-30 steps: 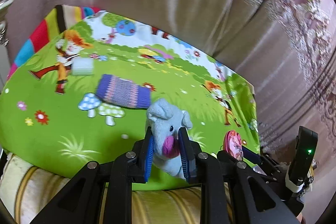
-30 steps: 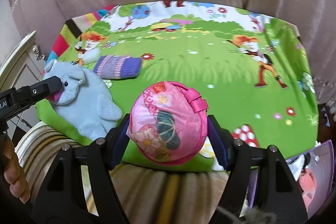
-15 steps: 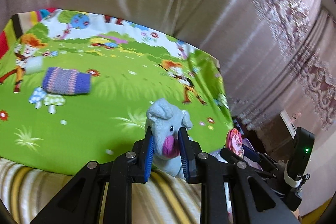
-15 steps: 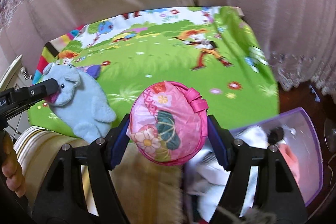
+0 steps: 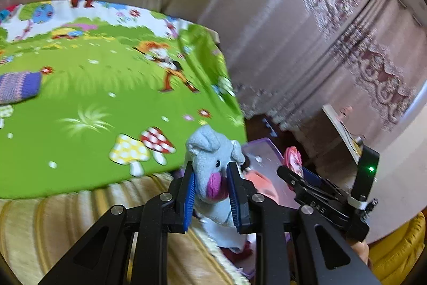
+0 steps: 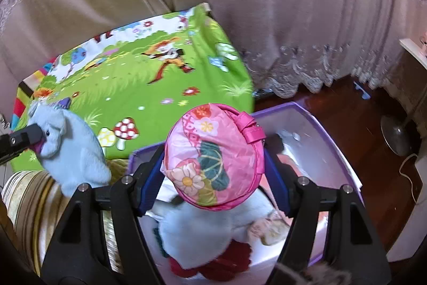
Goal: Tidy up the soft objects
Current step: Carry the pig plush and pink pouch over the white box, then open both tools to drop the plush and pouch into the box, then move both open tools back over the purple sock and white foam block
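Above the purple bin (image 6: 344,159), the right claw (image 6: 214,167) grips a pink floral pouch (image 6: 213,156) between its pads, poised over soft items already inside. At nine o'clock in that view, the left claw (image 5: 210,191) clamps a blue plush elephant (image 5: 213,164) by the snout, beside the green cartoon mat (image 5: 88,103). Partly done, I judge: both still need dropping, and a purple knitted piece (image 5: 18,87) lies on the mat. Bin contents are blurred and partly hidden.
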The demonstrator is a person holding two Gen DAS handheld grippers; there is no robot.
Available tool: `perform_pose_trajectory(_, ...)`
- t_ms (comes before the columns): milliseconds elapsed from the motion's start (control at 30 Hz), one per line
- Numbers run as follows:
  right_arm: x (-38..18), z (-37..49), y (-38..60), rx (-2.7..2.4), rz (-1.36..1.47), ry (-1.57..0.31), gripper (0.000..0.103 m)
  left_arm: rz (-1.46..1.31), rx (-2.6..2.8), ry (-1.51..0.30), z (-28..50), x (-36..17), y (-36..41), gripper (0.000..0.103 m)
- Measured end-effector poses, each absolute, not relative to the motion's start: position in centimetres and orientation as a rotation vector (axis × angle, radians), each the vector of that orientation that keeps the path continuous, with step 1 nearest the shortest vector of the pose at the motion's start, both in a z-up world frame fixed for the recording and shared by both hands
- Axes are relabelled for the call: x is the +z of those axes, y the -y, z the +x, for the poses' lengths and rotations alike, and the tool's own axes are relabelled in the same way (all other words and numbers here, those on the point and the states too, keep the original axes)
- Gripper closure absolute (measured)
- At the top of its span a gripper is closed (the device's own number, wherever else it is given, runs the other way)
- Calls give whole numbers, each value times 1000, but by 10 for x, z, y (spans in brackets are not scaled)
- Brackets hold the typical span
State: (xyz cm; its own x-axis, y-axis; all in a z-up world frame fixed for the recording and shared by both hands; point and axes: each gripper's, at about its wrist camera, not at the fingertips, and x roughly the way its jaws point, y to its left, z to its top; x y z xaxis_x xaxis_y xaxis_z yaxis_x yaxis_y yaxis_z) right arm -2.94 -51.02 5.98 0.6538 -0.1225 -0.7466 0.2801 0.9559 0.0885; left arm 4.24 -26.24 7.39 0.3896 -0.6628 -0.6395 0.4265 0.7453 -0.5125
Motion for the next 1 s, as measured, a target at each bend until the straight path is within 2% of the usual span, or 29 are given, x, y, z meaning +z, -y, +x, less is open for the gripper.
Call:
perform_pose_trajectory(200, 56, -41, 537, -284, 236, -840, 29, -268, -798, -1007, 26, 64, 297, 78)
perform_pose_trajectory(267, 56, -44, 540, -300, 239, -843, 28, -269, -820, -1026, 22, 61, 304, 74)
perform_pose_trajectory(333, 56, -45, 544, -317, 243, -847, 26, -251, -837, -1070, 20, 53, 313, 65)
perform_pose_trajectory(433, 57, -45, 546, -330, 245, -845, 19, -246, -817, -1108, 21, 45, 314, 61)
perform_pose_trajectory(1000, 68, -26, 499, -189, 181, -825, 18, -259, -720, -1025, 44, 57, 266, 60)
